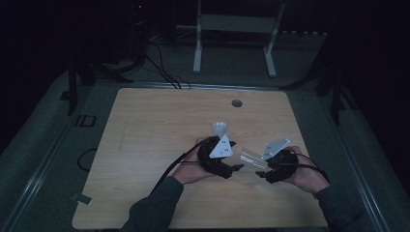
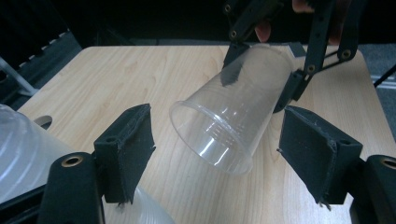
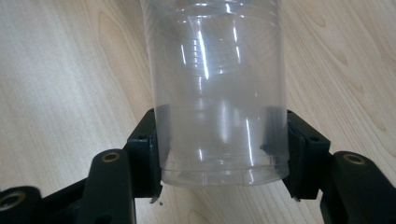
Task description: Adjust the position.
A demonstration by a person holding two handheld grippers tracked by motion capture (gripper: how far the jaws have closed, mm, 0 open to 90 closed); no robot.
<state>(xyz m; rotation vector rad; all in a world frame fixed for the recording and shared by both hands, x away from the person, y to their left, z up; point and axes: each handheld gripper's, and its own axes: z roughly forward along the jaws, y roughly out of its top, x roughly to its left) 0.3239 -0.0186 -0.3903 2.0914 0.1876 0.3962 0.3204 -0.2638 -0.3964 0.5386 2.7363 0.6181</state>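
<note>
A clear plastic cup [image 3: 219, 93] is clamped near its base between the pads of my right gripper [image 3: 222, 135]. In the high view this cup [image 1: 250, 158] is tilted, mouth toward my left gripper [image 1: 237, 155], with the right gripper [image 1: 261, 166] behind it. In the left gripper view the clear cup [image 2: 233, 121] hangs ahead, mouth toward the camera, held by the right gripper [image 2: 259, 79]. My left gripper [image 2: 217, 116] has bare table between its pads. A frosted cup [image 2: 18, 154] lies against the outside of its left jaw; the frosted cup [image 1: 220, 129] stands just beyond the left hand.
The wooden table [image 1: 145, 145] has a round cable hole [image 1: 236, 103] near its far edge. A white metal frame [image 1: 235, 24] and cables [image 1: 164, 72] are on the floor behind. A small tag [image 1: 82, 198] sticks out at the front left corner.
</note>
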